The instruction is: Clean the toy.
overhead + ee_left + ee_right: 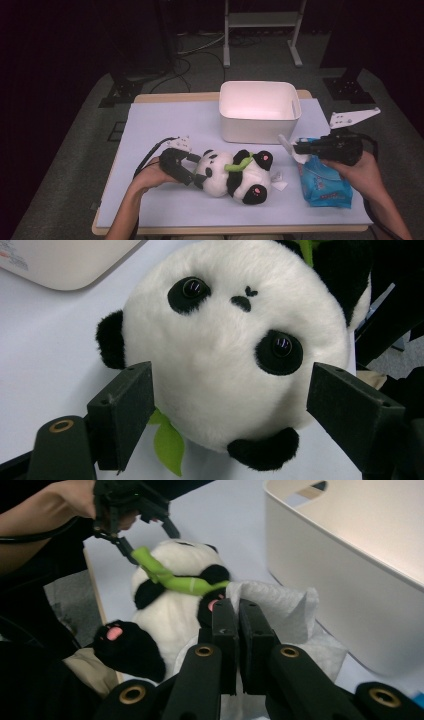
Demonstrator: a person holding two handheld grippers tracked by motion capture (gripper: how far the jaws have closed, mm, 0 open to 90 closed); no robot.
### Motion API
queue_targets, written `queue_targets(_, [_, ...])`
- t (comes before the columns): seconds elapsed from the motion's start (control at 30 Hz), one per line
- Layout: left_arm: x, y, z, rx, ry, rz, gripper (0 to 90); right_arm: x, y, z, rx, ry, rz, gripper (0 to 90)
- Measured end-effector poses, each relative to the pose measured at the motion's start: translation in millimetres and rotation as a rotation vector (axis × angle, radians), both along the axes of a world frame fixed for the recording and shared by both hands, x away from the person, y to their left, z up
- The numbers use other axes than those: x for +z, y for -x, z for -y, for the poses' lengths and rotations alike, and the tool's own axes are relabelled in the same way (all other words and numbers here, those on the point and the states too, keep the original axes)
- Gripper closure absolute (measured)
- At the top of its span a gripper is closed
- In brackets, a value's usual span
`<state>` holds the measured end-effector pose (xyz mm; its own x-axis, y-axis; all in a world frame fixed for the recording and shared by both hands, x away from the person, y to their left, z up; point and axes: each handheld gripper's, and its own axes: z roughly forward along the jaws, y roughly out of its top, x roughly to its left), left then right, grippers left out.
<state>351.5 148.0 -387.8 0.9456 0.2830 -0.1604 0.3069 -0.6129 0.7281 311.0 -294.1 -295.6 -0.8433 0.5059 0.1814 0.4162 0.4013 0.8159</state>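
A white wet wipe [280, 611] is pinched between the jaws of the right gripper [296, 147], which are clamped together on it; in the high view the sheet [289, 148] hangs off the jaw tips, up in the air, just right of the toy panda and above the blue wipe packet [326, 183]. The packet lies flat at the near right of the table, partly under the person's right hand [357, 170].

The panda [235, 175] lies on its back in the near middle of the lilac mat [165, 125], head to the left, a green leaf [239, 163] across its chest. The left gripper [196, 176] is at the panda's head [230, 345], its jaws standing wide apart on either side; whether the pads press into the plush or only bracket it I cannot tell for sure.

Beyond the panda, at the far middle of the table, stands a white bin [260, 131], and nothing can be seen inside it.

As a judgement: a wipe appears to have been drawn from the packet and the toy is steadied. What seems left is wiping the panda and then dealing with the used sheet, perhaps in the bin.
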Motion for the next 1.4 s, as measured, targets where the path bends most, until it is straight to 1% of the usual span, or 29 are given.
queue_targets(0.13, [2.2, -0.4, 0.8, -0.002, -0.004, 0.002, 18.3, 1.9, -2.1, -18.9, 0.053, -0.005, 0.002, 86.2])
queue_targets(0.2, [2.8, -0.5, 1.8, -0.005, -0.001, 0.002, 18.4, 1.5, -2.6, -26.2, 0.074, -0.008, -0.005, 86.2])
queue_targets(0.33, [3.6, -1.4, 3.7, -0.011, -0.009, 0.000, 18.3, -0.7, -3.3, -41.5, 0.118, -0.006, -0.011, 86.1])
queue_targets(0.4, [4.5, -2.1, 4.4, -0.016, -0.016, 0.001, 18.3, -2.2, -3.9, -46.7, 0.133, -0.005, -0.018, 86.1])
queue_targets(0.47, [4.9, -2.5, 5.2, -0.016, -0.009, -0.001, 18.4, -3.9, -4.3, -50.5, 0.147, -0.003, -0.021, 86.0])
queue_targets(0.5, [5.4, -3.1, 5.7, -0.017, -0.013, -0.001, 18.3, -5.1, -4.2, -52.6, 0.152, -0.002, -0.024, 86.0])
queue_targets(0.67, [6.2, -5.8, 8.4, -0.024, -0.018, -0.009, 18.4, -15.6, -5.6, -58.8, 0.172, 0.013, -0.048, 85.5])
queue_targets(0.8, [3.9, -7.2, 11.8, -0.027, -0.024, -0.023, 18.5, -26.4, -7.8, -59.0, 0.163, 0.036, -0.061, 84.7])
queue_targets(0.87, [2.8, -7.3, 13.2, -0.031, -0.026, -0.020, 18.5, -31.0, -9.2, -58.2, 0.144, 0.063, -0.062, 83.9])
queue_targets(1.03, [3.1, -7.4, 14.3, -0.032, -0.030, -0.026, 18.5, -38.0, -13.4, -54.3, 0.106, 0.092, -0.055, 81.2])
queue_targets(1.13, [3.2, -7.6, 15.2, -0.035, -0.033, -0.030, 18.5, -41.5, -14.4, -54.0, 0.084, 0.118, -0.043, 77.9])
queue_targets(1.2, [3.3, -7.6, 15.8, -0.035, -0.036, -0.029, 18.5, -43.2, -14.7, -54.1, 0.074, 0.129, -0.033, 74.2])
queue_targets(1.23, [3.3, -7.6, 16.0, -0.036, -0.038, -0.028, 18.5, -44.3, -14.7, -54.3, 0.058, 0.139, -0.026, 72.1])
queue_targets(1.3, [3.1, -7.2, 16.3, -0.039, -0.039, -0.029, 18.5, -46.3, -15.4, -54.4, 0.056, 0.143, -0.022, 69.1])
queue_targets(1.33, [2.9, -7.0, 16.3, -0.042, -0.040, -0.028, 18.7, -47.6, -15.6, -54.8, 0.046, 0.147, -0.019, 65.3])
queue_targets(1.4, [2.9, -6.5, 16.6, -0.044, -0.042, -0.030, 19.2, -49.6, -15.8, -55.7, 0.042, 0.158, -0.012, 64.0])
